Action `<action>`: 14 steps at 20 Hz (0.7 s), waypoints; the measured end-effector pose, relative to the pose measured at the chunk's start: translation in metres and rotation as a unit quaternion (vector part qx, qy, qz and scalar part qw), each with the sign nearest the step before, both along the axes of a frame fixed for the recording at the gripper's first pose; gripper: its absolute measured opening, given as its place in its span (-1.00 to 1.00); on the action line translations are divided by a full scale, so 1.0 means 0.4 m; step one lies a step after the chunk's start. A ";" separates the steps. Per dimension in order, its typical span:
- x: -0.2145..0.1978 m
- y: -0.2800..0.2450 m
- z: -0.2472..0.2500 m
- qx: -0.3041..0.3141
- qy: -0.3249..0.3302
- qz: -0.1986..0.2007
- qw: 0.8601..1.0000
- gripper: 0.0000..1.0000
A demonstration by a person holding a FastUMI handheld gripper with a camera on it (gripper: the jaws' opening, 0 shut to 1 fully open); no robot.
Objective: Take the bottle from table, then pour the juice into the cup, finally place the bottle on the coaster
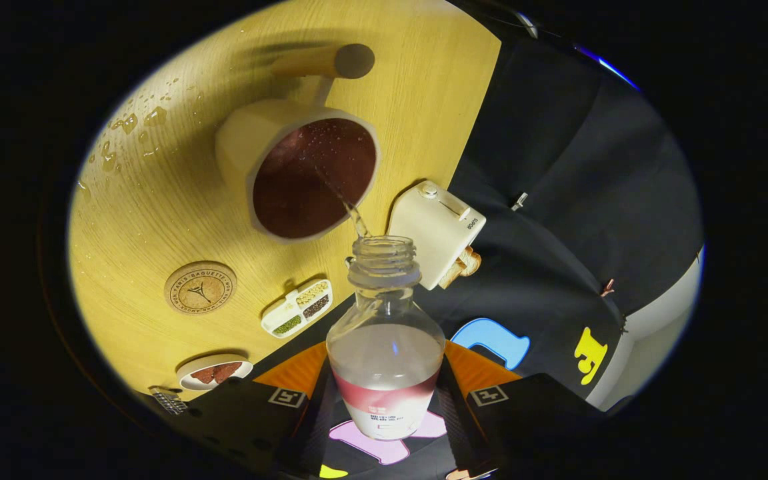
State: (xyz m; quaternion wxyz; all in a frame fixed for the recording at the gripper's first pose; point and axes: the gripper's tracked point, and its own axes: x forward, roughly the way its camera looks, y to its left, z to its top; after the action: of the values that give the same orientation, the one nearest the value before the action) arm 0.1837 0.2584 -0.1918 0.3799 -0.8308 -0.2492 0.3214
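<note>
Gripper view: the hand-held gripper (387,407) is clamped on the bottle (385,347), one finger pressing each side of its lower, labelled part. The bottle is clear plastic w/ no cap, and its long axis runs straight ahead along the fingers. The open neck points forward toward the cup (304,173). Cloudy liquid sits in the body nearer the fingers. A thin stream (347,203) leaves the mouth and runs into the cup.

The cup is a pale mug just beyond the bottle's mouth, w/ a wooden handle (327,61) sticking out on its far side. Inside looks dark reddish-brown; can't tell how full it is.

The counter (157,220) is light yellowish wood w/ visible grain. The whole scene looks tilted, so the counter slants across the view. Water drops (134,123) lie scattered on it left of the cup.

A round cork coaster (200,287) lies bare, left of the bottle and near the cup. Beside it is a small divided tray (297,308) w/ seeds or grains. A small dish (214,372) w/ something brown sits nearer the left finger. A cream toaster (435,233) stands just right of the bottle's neck, at the counter's edge. Black cloth (577,200) hangs as the booth wall beyond the counter.
</note>
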 end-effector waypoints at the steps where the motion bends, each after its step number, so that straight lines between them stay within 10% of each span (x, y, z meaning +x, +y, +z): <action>1: 0.002 0.002 -0.002 -0.007 -0.003 0.002 1.000 0.48; 14: -0.014 0.004 -0.017 -0.043 -0.007 -0.024 0.999 0.47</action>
State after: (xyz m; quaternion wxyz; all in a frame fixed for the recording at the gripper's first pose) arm 0.1783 0.2602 -0.1987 0.3498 -0.8544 -0.2176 0.3167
